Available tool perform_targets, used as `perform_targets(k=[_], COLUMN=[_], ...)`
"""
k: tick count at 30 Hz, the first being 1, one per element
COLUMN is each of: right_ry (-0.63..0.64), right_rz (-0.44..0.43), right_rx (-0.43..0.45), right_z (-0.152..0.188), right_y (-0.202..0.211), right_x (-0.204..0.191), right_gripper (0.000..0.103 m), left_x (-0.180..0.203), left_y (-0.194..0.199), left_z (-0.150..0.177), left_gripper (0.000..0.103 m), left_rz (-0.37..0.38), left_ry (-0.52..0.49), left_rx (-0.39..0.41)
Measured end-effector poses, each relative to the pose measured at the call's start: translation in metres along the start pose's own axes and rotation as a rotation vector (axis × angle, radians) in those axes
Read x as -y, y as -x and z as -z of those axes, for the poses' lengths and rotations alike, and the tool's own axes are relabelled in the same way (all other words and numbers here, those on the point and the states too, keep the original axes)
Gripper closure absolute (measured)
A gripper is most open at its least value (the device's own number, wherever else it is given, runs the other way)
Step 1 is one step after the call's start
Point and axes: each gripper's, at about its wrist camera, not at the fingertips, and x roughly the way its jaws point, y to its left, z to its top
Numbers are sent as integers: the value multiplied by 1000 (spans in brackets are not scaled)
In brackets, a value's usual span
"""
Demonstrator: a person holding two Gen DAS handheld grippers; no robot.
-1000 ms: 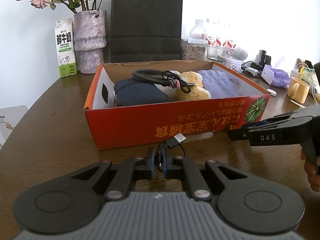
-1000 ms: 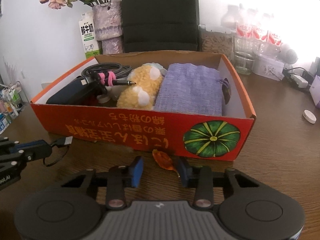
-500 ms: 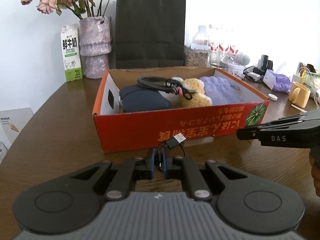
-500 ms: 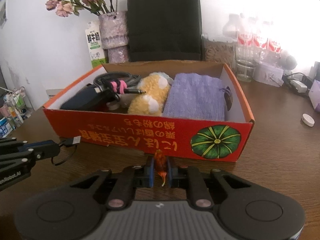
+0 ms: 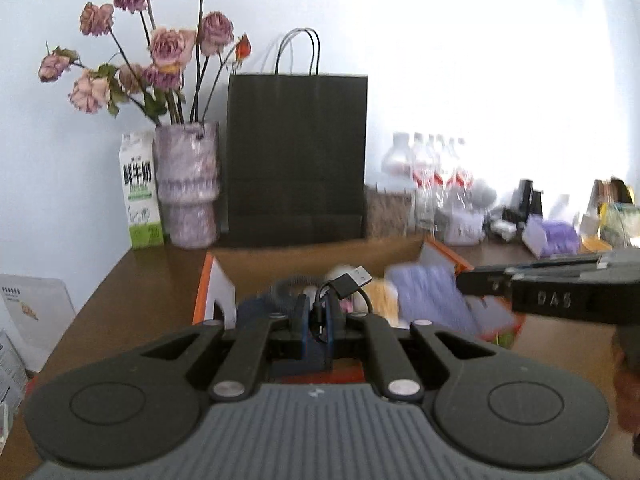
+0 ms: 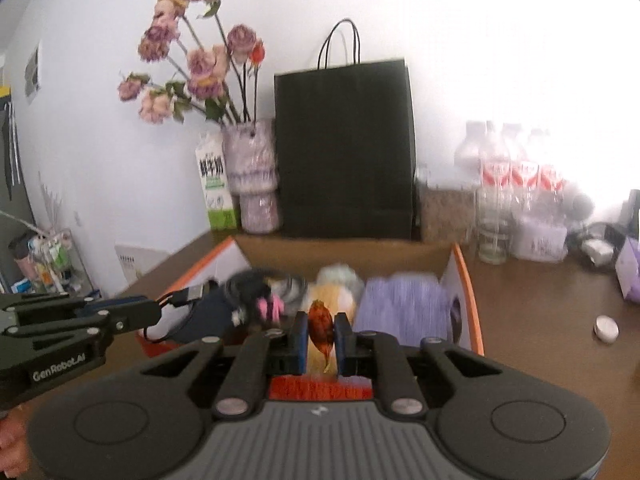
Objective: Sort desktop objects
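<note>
Left wrist view: the left tool is pinching a short black cable, whose loop rises between the blue pads and whose metal plug points up and to the right. The cable is held in the air above the near edge of the orange box, which stands on the brown table. Inside the box lie a dark blue pouch, a coiled black cord, a yellow plush toy and a purple cloth, all blurred. The right tool reaches in from the right side, level with the box rim. In the right wrist view, the right tool is pinching a small orange-brown dried leaf between its pads, held over the near wall of the box. The left tool enters from the left with the cable's plug sticking out toward the box. Behind the box stand a black paper bag, a purple vase of dried roses and a milk carton.
</note>
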Motion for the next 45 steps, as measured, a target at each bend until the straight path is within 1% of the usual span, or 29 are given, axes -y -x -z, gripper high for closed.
perform_targets(k=[3,8,15,17,22,25,28,29,31,32,33,34,36,37,38,39,40,41,42,44,45], right_ry=[-13,-18,-22,-42,-42,-45,-31,-28,-20,-14,-11,-10,-13,-12,-9,-4,-1,0,0,-2,-5], right_rz=[1,3,11,-2,-6,-20,-18,-18,-9,-3,1,5,5,7,13,21,25,27,30,41,40], right_rx=[4,-37,-109,-129,-164,-166,-178,-186,-189,-187,-182,-178,-165,-156,-148,-139,-131,-125,-118,-97,-88], right_z=[-14,-32,-41,-39,-32,-29,-27,-26,-25,-26,-26,-27,-29,-31,-32,-33,-34,-35,-36,-38,-39], right_y=[-16,-57,-114,-127,-146,-147,-148,-149,-148,-147,-145,-142,-135,-131,-128,-123,-119,-114,-110,-98,-92], right_x=[4,14,31,36,41,41,39,38,36,34,34,34,34,34,34,33,32,32,31,30,30], right_gripper=[91,91,91,91,91,91,90,88,87,85,80,77,63,59,49,40,37,29,15,8,7], left_x=[0,-1,-4,-7,-10,-10,-9,-9,-9,-9,-9,-9,-9,-9,-9,-8,-8,-9,-9,-11,-12], left_y=[-22,-67,-124,-136,-152,-155,-156,-156,-155,-153,-151,-147,-140,-135,-130,-126,-120,-115,-110,-97,-91], left_z=[-16,-33,-37,-36,-31,-28,-25,-24,-24,-24,-25,-26,-28,-30,-32,-33,-35,-36,-37,-39,-39], left_gripper=[95,95,95,95,95,95,94,94,92,90,89,87,74,63,59,57,51,36,29,11,6], left_rz=[-10,-26,-51,-59,-58,-43,-43,-42,-41,-43,-46,-46,-49,-56,-62,-66,-72,-79,-88,-118,-127], left_ry=[1,-13,-52,-44,-35,-27,-24,-23,-22,-23,-26,-28,-29,-29,-32,-35,-36,-33,-28,-22,-20], left_rx=[3,-43,-129,-156,-205,-221,-233,-238,-239,-237,-232,-222,-204,-191,-177,-167,-158,-152,-144,-109,-94])
